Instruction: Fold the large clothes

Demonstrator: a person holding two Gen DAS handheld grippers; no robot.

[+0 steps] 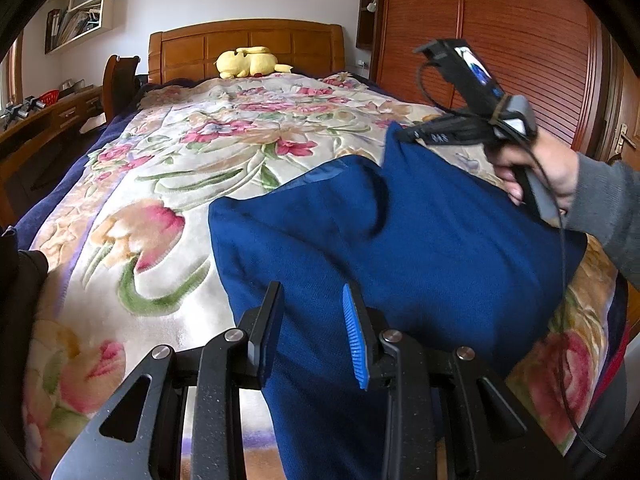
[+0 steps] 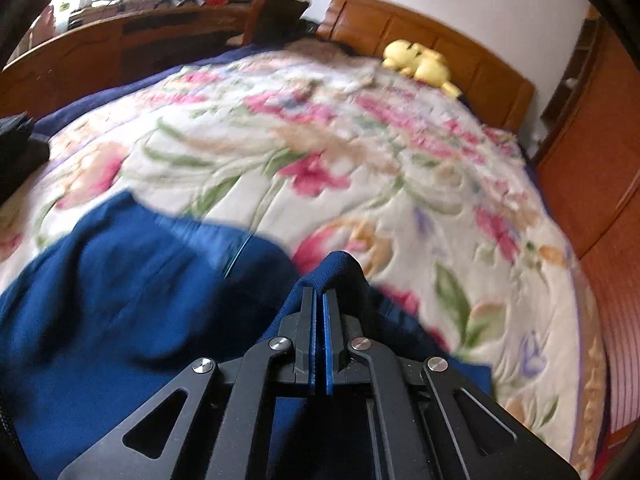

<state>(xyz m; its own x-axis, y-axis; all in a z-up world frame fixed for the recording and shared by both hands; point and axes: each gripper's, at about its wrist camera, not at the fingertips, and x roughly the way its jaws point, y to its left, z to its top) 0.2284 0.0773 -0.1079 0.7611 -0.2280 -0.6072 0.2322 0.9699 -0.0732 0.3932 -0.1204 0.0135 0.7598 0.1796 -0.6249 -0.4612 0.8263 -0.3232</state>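
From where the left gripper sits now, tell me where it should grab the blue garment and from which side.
Take the blue garment at its near left corner edge, coming in from the left over the floral blanket. That edge stands raised and folded, so open fingers can likely slip around it. The left gripper is open there; the right gripper already pinches the far corner.

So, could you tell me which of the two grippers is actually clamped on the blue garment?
The right gripper: its jaws are shut on a pinch of the blue garment. The left gripper stands open, cloth between its fingers.

One blue garment (image 1: 400, 248), one floral blanket (image 1: 192, 152), one yellow plush toy (image 1: 248, 62), two grippers (image 1: 314, 336) (image 2: 319, 312)
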